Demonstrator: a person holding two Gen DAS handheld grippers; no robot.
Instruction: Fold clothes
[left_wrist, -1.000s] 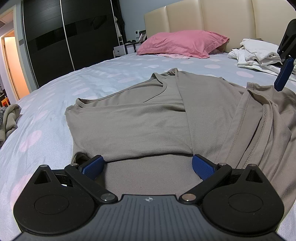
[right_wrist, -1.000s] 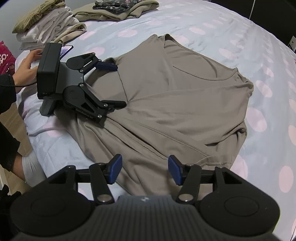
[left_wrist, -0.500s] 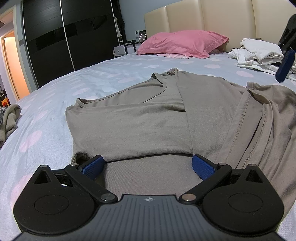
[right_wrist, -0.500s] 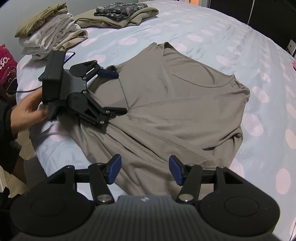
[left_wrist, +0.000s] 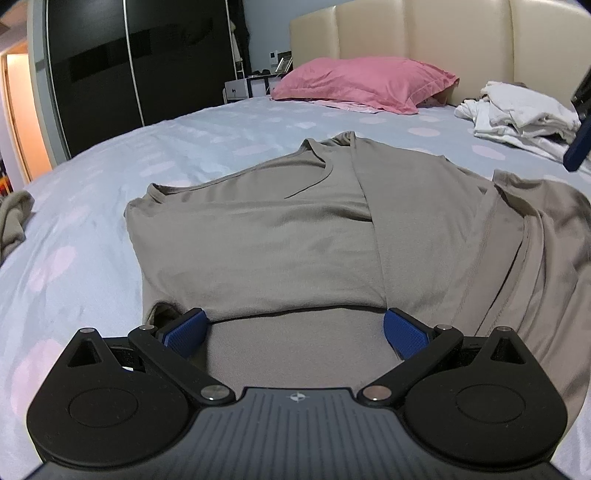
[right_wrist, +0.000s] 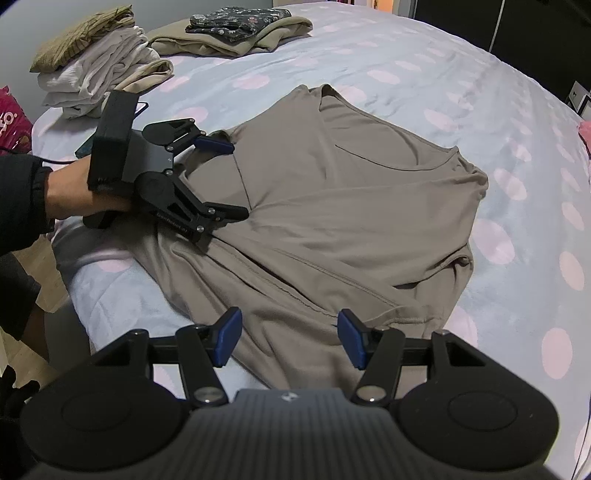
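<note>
Right gripper (right_wrist: 288, 341) is raised slightly since before; both fingers (right_wrist: 227, 338) spread, shirt (right_wrist: 351, 206) unpinched; left gripper (right_wrist: 221, 177) spread too.

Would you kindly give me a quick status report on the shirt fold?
Left gripper open, down at the taupe shirt hem. Right gripper open, above the shirt's near edge. Shirt partly folded on the bed; nothing obstructing.

Taupe knit top (right_wrist: 354, 206), lying flat on the spotted bed sheet (right_wrist: 406, 62), one side panel folded in over the body, V-neck opening visible, hem rumpled at the bed's near edge, folded clothes stacks (right_wrist: 92, 62) well apart
</note>
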